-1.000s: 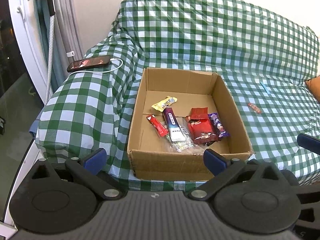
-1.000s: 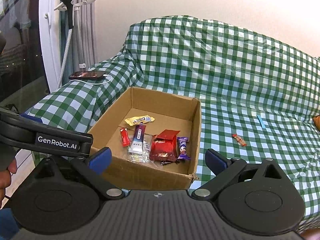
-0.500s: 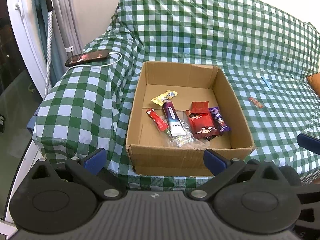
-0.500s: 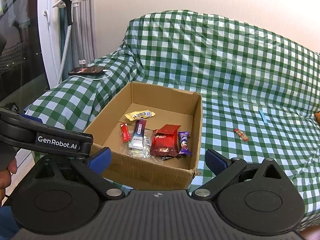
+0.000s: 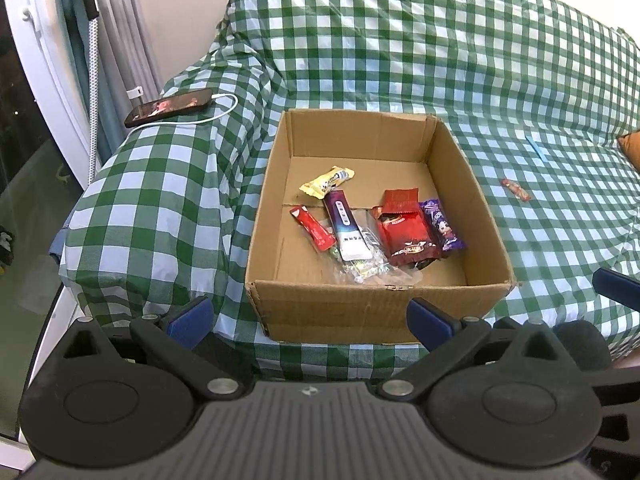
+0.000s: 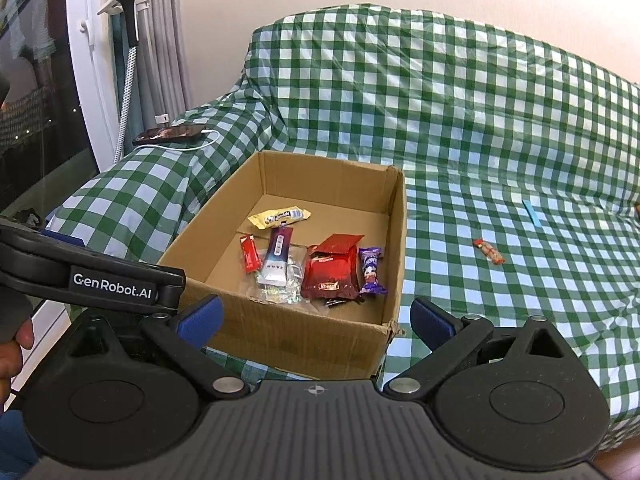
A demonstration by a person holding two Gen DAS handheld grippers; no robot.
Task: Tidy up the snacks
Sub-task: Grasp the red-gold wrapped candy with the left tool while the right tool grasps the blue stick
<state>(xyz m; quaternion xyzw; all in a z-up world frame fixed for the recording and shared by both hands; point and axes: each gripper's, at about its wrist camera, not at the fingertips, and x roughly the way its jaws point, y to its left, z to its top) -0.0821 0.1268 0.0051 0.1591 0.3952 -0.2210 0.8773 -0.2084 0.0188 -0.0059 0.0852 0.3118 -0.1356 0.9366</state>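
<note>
Both cameras have pulled back and risen since the earlier frames, so the box (image 5: 376, 312) sits lower and closer in each view; the left gripper (image 5: 310, 318) hangs before the box's near wall, fingers spread wide and holding nothing; the right gripper (image 6: 316, 318) is likewise wide open and empty, level, aimed at the box's near right corner. Inside the box lie a red strip (image 5: 313, 227), a purple sachet (image 5: 346, 226) with its long axis running up the frame, a red bag (image 5: 408, 227), a purple candy (image 5: 443, 225) and a yellow bar (image 5: 327, 182) tilted toward upper right; a loose red candy (image 6: 489, 251) lies on the checked cloth (image 6: 500, 140) right of the box, slanting toward lower right; a phone (image 5: 168, 107) rests at upper left.
</note>
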